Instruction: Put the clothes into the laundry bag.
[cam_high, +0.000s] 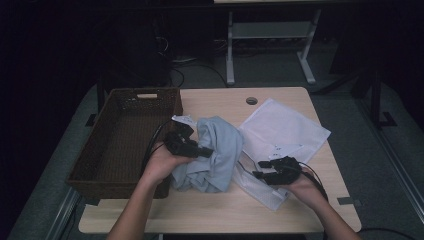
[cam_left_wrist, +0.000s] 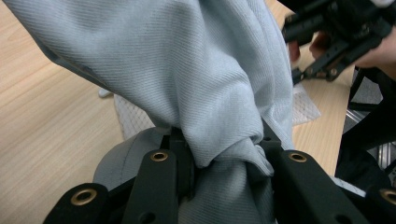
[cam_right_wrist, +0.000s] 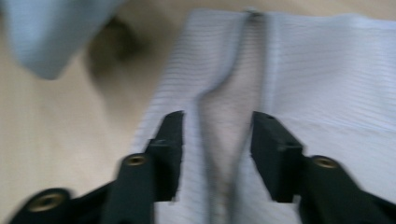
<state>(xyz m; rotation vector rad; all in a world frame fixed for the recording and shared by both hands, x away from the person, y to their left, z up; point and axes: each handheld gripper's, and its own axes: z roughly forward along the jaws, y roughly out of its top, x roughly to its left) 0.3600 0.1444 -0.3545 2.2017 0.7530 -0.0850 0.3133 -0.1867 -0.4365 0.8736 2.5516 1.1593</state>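
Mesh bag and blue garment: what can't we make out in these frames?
- Mesh bag opening: right gripper view is motion-blurred, so how far it gapes is unclear.
- Blue garment: bunched in every view; type unreadable.
- Left gripper pads: cloth covers them in its own view.
- Basket near wall: left forearm overlaps it, high view.

High view: above the near edge, facing forward and down over the light wooden table (cam_high: 295, 102). Left gripper view: very close on the bunched pale blue cloth (cam_left_wrist: 187, 70). Right gripper view: close, blurred, over the white mesh bag (cam_right_wrist: 327, 79). All views share cloth and bag.
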